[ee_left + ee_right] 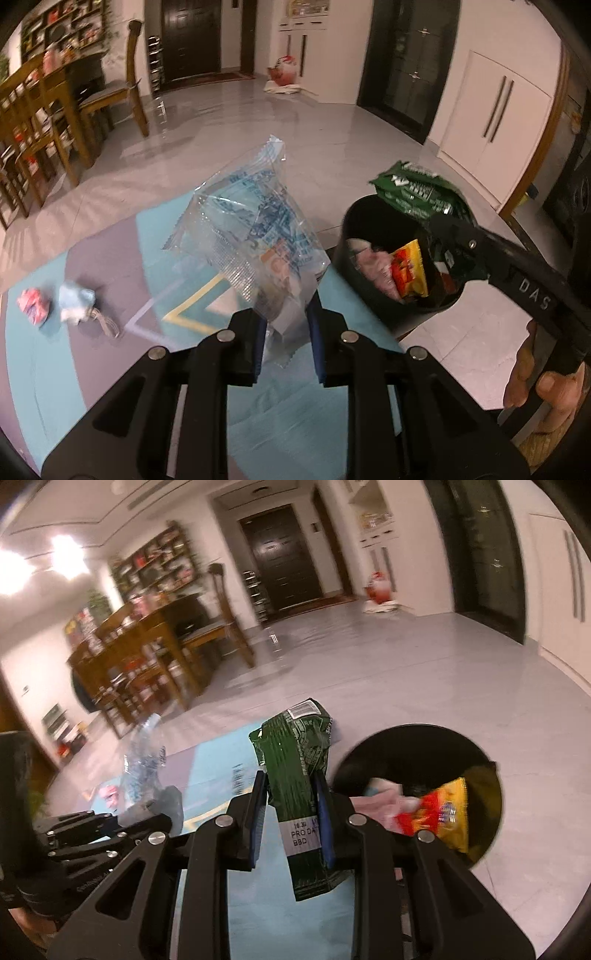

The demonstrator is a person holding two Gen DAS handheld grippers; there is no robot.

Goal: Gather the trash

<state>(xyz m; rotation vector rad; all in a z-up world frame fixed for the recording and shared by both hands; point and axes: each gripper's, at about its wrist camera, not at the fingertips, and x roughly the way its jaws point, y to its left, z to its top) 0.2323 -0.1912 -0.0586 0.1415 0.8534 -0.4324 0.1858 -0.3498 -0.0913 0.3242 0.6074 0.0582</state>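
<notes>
My left gripper (286, 334) is shut on a clear plastic wrapper with blue print (255, 229) and holds it above the mat, left of the black trash bin (354, 221). My right gripper (291, 812) is shut on a green snack wrapper (295, 746); in the left wrist view the green wrapper (413, 192) hangs over the bin's far rim. The bin (373, 746) holds a yellow-red wrapper (447, 812) and pink paper (373, 805). A crumpled pink piece (33, 306) and a pale blue piece (75, 301) lie on the mat at the left.
A teal and grey floor mat (110, 258) lies under the grippers on grey tiles. A wooden table with chairs (40, 122) stands at the left. A red and white bag (284, 70) sits by the far cabinets. White cupboards (491, 110) line the right wall.
</notes>
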